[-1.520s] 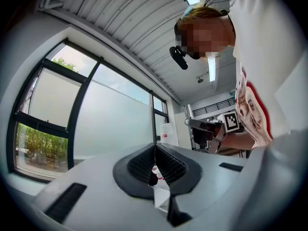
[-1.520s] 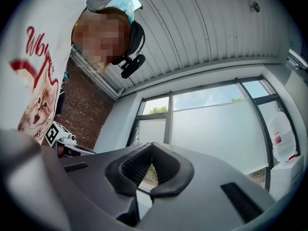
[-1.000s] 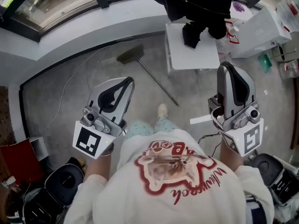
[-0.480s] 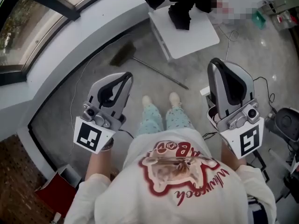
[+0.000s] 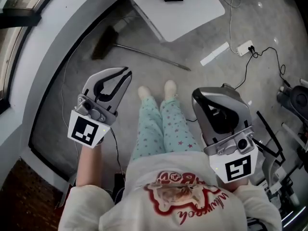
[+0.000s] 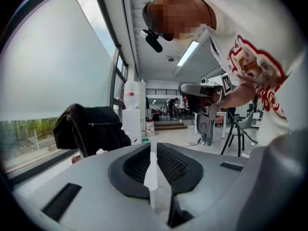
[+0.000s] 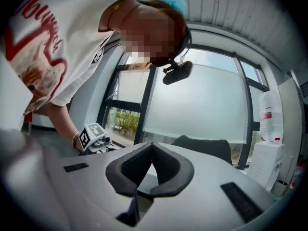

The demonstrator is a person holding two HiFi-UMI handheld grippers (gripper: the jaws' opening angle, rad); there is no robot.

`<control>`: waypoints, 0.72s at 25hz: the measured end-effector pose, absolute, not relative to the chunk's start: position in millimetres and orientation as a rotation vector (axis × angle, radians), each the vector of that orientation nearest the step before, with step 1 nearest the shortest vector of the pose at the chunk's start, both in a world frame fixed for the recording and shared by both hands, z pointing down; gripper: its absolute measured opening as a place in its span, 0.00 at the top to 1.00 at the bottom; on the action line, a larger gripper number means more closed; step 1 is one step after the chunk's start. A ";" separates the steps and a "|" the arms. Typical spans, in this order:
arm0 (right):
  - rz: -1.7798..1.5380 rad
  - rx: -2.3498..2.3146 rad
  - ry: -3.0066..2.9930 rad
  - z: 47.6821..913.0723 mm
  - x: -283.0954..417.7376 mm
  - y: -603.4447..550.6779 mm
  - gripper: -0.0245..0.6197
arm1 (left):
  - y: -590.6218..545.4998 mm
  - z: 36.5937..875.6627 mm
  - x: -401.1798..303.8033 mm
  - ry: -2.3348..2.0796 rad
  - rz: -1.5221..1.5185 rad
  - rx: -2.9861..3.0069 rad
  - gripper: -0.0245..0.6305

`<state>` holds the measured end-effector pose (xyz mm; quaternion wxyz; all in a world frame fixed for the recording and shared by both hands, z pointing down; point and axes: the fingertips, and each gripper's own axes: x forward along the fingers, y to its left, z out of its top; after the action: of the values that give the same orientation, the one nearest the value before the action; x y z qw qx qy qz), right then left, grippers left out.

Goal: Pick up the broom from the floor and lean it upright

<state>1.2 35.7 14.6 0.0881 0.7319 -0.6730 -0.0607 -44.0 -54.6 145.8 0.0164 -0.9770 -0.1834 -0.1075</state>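
Note:
The broom lies flat on the grey floor, its dark head (image 5: 103, 43) near the curved wall and its thin handle (image 5: 154, 57) running right toward the white table. My left gripper (image 5: 126, 72) hangs below the broom head, clear of it, jaws shut and empty; in its own view the left gripper (image 6: 153, 150) has its pads meeting with nothing between. My right gripper (image 5: 204, 93) sits lower right, beyond the handle's end, and the right gripper (image 7: 152, 146) also has its tips together and empty. Both point roughly level, so the broom is absent from both gripper views.
A white table (image 5: 192, 13) stands just beyond the broom. A white power strip (image 5: 245, 47) with cables and a white strip (image 5: 215, 53) lie on the floor at right. The person's feet (image 5: 155, 90) stand between the grippers. A dark jacket (image 6: 89, 126) hangs by the window.
Both grippers have dropped lower and tipped from pointing up toward level. The head view has swung further down, so the broom and floor sit closer. Jaws stayed shut.

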 end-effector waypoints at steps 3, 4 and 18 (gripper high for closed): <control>-0.187 2.133 -1.944 70.5 14.2 25.5 0.93 | -64.8 233.6 -22.3 -0.573 -0.439 -3.088 0.58; -0.182 2.141 -1.931 86.8 19.7 23.9 0.93 | -65.5 262.5 -17.4 -0.581 -0.479 -3.099 0.57; 0.080 2.396 -1.946 299.4 59.9 59.2 0.93 | -26.2 660.9 -39.8 -0.950 -1.073 -2.593 0.57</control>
<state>59.9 59.2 299.4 0.0270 0.7757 -0.6300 0.0258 -39.8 -26.2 660.9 0.0894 -0.8717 -0.3194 -0.3607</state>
